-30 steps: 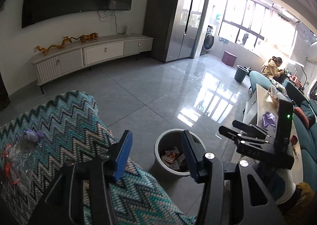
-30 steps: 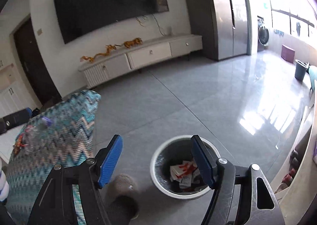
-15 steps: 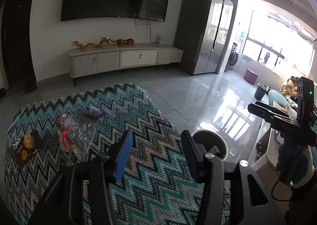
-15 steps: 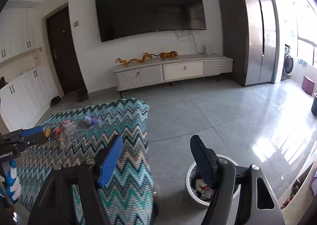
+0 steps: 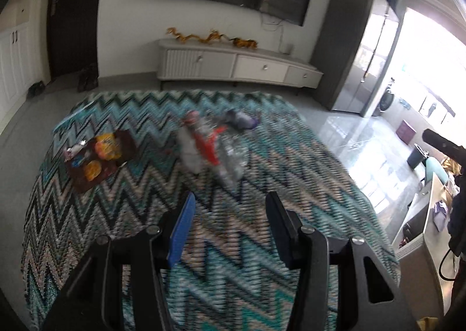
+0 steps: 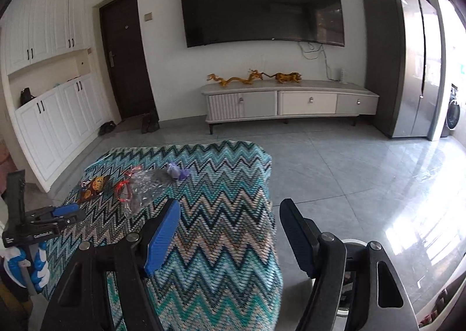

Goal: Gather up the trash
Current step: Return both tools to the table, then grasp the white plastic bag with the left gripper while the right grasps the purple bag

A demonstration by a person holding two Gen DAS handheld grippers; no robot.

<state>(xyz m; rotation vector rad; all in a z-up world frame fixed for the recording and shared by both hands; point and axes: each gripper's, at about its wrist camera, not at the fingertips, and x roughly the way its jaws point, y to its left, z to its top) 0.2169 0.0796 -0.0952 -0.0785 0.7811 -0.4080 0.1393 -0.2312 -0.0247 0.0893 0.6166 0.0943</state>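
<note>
Trash lay scattered on the zigzag-patterned cloth [image 5: 291, 185]: a dark snack wrapper [image 5: 97, 157] with orange print toward the left, a crumpled clear plastic bag [image 5: 215, 150] with red marks near the middle, and a small purple scrap [image 5: 243, 121] just beyond the bag. The left gripper [image 5: 230, 211] hung above the cloth with its fingers spread wide and nothing between them, the bag ahead of it. The right gripper [image 6: 230, 217] stood equally wide and empty at the cloth's right edge, over grey floor tiles [image 6: 364, 173]. That view was sharp; the left one was blurred.
</note>
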